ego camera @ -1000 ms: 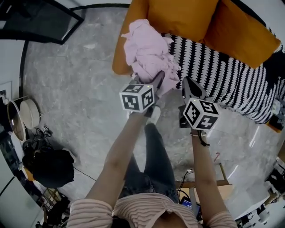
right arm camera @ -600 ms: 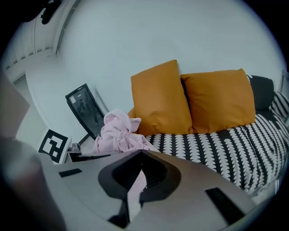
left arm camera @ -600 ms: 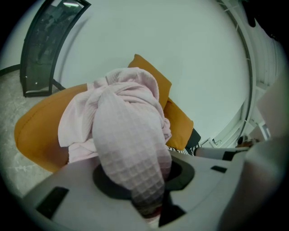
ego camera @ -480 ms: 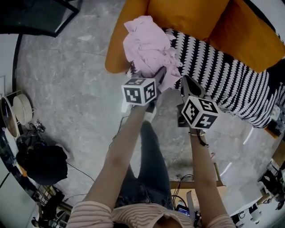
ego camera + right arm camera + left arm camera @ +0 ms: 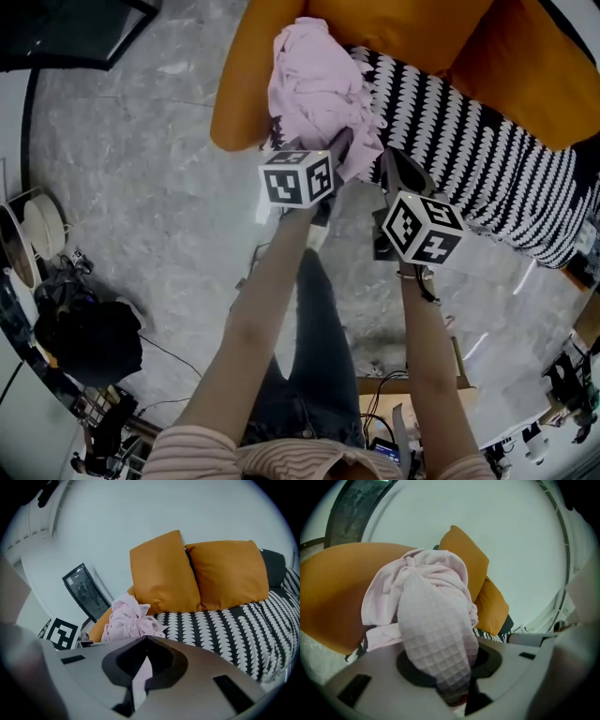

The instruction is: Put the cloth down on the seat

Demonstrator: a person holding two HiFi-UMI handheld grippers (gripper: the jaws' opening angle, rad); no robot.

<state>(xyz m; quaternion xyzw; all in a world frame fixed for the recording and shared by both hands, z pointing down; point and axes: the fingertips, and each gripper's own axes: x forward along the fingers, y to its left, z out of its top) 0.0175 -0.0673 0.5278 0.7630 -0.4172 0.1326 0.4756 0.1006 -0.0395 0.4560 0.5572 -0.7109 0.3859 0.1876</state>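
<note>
A crumpled pink waffle cloth hangs bunched over the near left corner of the sofa. My left gripper is shut on its lower end, and in the left gripper view the cloth bulges out of that gripper and fills the middle. My right gripper sits just to the right, shut, with a thin pink strip of the cloth pinched in it. The bundle shows to its left. The seat has a black-and-white patterned cover.
Two orange cushions lean at the sofa's back, and an orange armrest lies to the left of the cloth. On the grey floor are a black bag, round pans and a dark framed panel.
Both grippers and the cloth have edged slightly farther over the sofa corner. Both grips look unchanged.
</note>
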